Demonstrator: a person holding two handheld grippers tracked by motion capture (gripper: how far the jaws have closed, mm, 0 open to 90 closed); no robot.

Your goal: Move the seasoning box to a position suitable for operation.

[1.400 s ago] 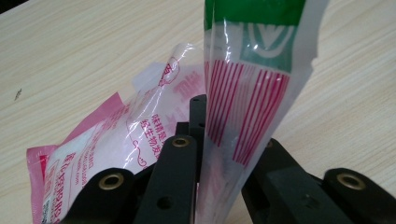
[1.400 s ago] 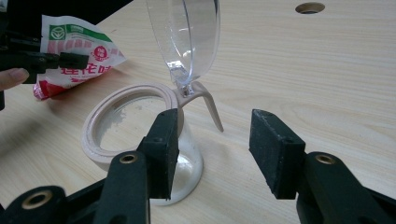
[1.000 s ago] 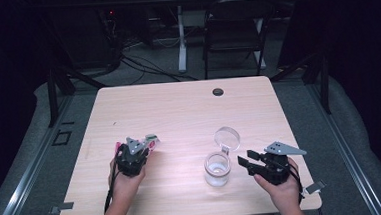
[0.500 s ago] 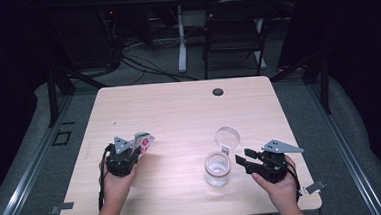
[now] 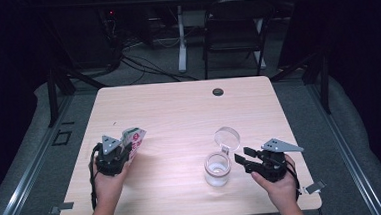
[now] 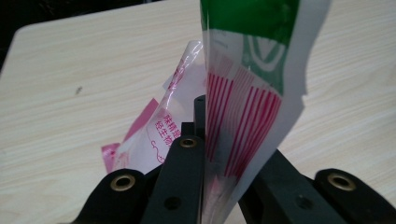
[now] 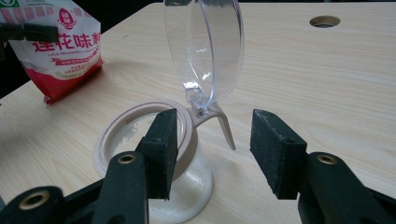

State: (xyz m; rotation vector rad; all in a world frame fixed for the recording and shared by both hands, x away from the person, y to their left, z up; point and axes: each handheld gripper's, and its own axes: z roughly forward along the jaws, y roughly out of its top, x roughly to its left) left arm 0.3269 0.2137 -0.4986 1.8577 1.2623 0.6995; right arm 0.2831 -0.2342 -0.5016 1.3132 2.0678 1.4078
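A white, red and green powder bag (image 5: 135, 139) hangs just above the table at the left, with my left gripper (image 5: 117, 153) shut on its lower edge. In the left gripper view the bag (image 6: 245, 88) stands pinched between the closed jaws of the left gripper (image 6: 203, 122). A clear jar (image 5: 217, 169) with white powder in its bottom stands at the front right. Its hinged round lid (image 5: 227, 137) is flipped up. My right gripper (image 5: 241, 156) is open just right of the jar. In the right gripper view the jar's rim (image 7: 122, 125) and hinge tab sit before the right gripper (image 7: 212, 135), untouched by the pads.
The wooden table (image 5: 179, 113) has a round cable hole (image 5: 218, 92) near its far edge. A chair and a table leg stand on the dark floor beyond. The bag (image 7: 60, 44) appears far left in the right gripper view.
My left hand has carried the bag leftward and a little up. The right gripper and the jar have stayed where they were.
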